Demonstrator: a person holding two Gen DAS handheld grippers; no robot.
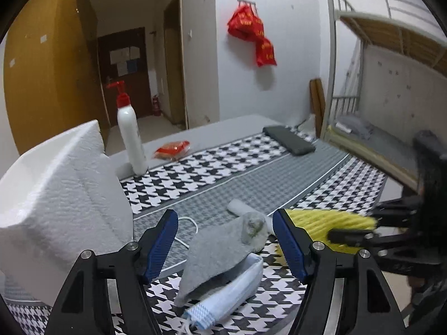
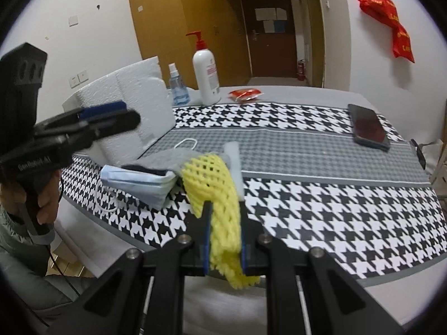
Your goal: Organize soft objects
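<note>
A: Yellow foam fruit net point(image 2: 220, 195) is sitting nearest the right lens, and the right gripper point(image 2: 225, 240) is pinching its near end between both fingers. Far end is draping over the pile, probably so it lifts clear without dragging the rest.

B: Noting surroundings, biggest first. Houndstooth tablecloth point(image 2: 321, 195) is covering the table; the white styrofoam box point(image 1: 56, 195) is standing at the left edge, likely the destination bin, though that is a guess.

A: Agreed. Then the lotion pump bottle point(image 1: 130, 131), the phone point(image 2: 368, 128) lying well apart at the far side, and the red snack packet point(image 1: 173, 149).

B: Soft items?

A: Grey sock point(image 1: 220, 248) is lying on the blue face mask point(image 1: 232, 287), touching it; a rolled white foam sheet point(image 1: 237, 206) is resting just behind.

B: Left gripper point(image 1: 226, 247)?

A: Fingers are standing wide apart, empty, hovering around the sock, seemingly lining up for a grasp.

B: Small spray bottle point(image 2: 177, 86) is standing beside the pump bottle.
</note>
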